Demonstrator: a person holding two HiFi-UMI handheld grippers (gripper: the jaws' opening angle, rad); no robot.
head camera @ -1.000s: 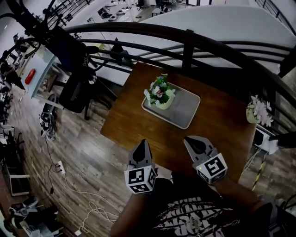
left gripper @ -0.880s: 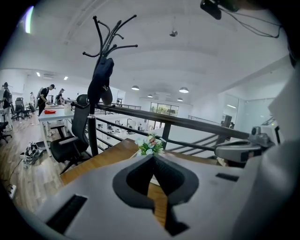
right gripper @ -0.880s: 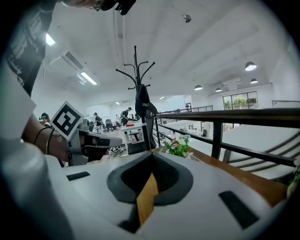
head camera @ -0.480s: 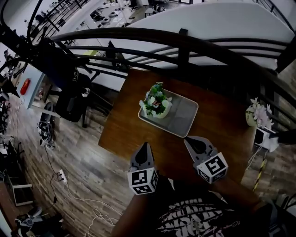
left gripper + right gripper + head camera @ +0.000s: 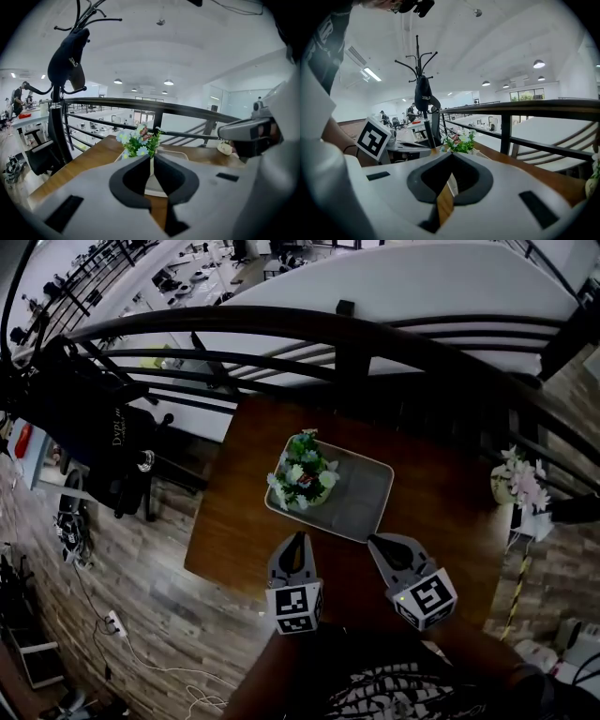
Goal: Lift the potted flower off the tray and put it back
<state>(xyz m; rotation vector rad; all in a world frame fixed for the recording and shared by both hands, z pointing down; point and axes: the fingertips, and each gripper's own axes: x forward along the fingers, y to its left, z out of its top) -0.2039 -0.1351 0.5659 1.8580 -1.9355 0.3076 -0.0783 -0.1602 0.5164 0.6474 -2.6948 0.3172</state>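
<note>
Grey tray [image 5: 367, 501] holds potted flower [image 5: 302, 472]; left claw [image 5: 296, 538] and right claw [image 5: 377, 543], clenched empty beside it, should open before gripping.

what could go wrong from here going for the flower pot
Both the left gripper and right gripper have their jaws together; arriving unopened, they would likely shove the potted flower instead of gripping it.
Leaves and blooms overhang the pot, so jaws may pinch foliage, not the pot.
The pot stands at one end of the tray, so a push might slide the tray.
</note>
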